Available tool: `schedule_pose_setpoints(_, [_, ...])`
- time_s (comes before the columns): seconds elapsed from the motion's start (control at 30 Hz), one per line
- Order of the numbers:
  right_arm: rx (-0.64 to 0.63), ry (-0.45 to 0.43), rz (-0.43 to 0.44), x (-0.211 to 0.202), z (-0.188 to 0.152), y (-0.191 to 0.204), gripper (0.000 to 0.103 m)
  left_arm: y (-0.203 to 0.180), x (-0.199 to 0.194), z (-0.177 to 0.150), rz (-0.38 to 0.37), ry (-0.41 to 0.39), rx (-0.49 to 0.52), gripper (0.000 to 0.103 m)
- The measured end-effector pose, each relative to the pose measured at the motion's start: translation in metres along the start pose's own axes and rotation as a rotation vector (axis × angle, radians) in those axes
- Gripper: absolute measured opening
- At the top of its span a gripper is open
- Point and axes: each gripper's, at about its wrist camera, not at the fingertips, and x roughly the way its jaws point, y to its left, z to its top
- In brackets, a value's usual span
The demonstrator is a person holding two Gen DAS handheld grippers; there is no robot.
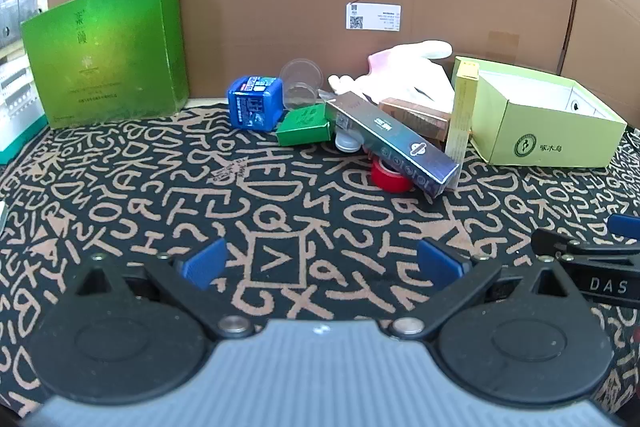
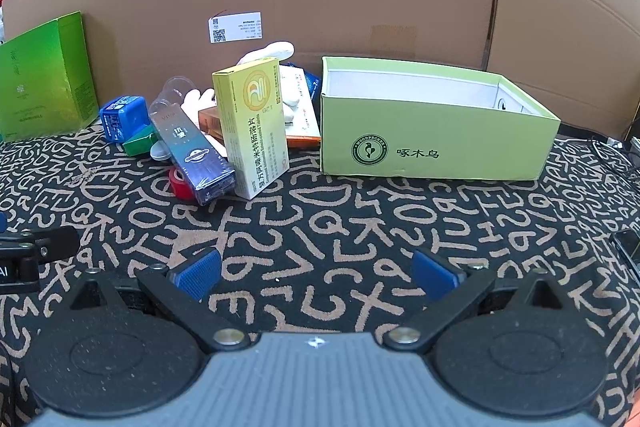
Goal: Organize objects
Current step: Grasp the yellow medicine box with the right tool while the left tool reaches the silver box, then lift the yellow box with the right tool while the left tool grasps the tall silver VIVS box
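Left gripper (image 1: 320,259): wide open, holds nothing.
Right gripper (image 2: 316,269): wide open, empty too.
Good first pick: yellow box (image 2: 252,123), standing nearest the open green box (image 2: 440,151).
Tip: squeeze its flat sides, lift slowly.

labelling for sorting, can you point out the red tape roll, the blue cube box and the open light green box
red tape roll (image 1: 390,175): left wrist view, its curved side
blue cube box (image 1: 253,103): left wrist view, front face
open light green box (image 2: 436,151): right wrist view, front wall

The dark carton (image 2: 200,151) hides part of the red tape roll (image 2: 177,181); label print (image 2: 236,27) illegible.
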Motion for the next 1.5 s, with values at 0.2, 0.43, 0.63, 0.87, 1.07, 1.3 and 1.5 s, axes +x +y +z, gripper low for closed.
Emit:
schedule_pose_setpoints(0.2, [0.014, -0.05, 0.043, 0.007, 0.012, 0.002, 0.103, 0.004, 0.006, 0.008, -0.004, -0.008, 0.015, 0.103])
schedule_pose_setpoints(0.43, [-0.076, -0.137, 0.154, 0.03, 0.046, 0.027, 0.097, 0.026, 0.022, 0.039, -0.041, 0.003, -0.042, 0.103])
schedule_pose_setpoints(0.63, [-0.106, -0.163, 0.181, 0.071, 0.072, 0.045, 0.059, 0.04, 0.04, 0.056, -0.052, 0.028, -0.067, 0.103])
schedule_pose_setpoints(0.87, [0.035, -0.204, 0.119, 0.065, 0.068, 0.004, 0.025, 0.025, 0.065, 0.074, -0.142, 0.011, -0.067, 0.103])
schedule_pose_setpoints(1.07, [0.255, -0.152, 0.141, 0.043, 0.03, -0.049, 0.029, -0.016, 0.107, 0.087, -0.188, 0.044, -0.078, 0.103])
schedule_pose_setpoints(1.3, [0.284, -0.045, 0.09, 0.037, 0.003, -0.065, 0.054, -0.055, 0.14, 0.083, -0.16, 0.109, 0.015, 0.082])
schedule_pose_setpoints(1.5, [0.153, -0.049, 0.084, 0.03, -0.003, -0.071, 0.075, -0.035, 0.128, 0.066, -0.227, 0.124, 0.031, 0.062])
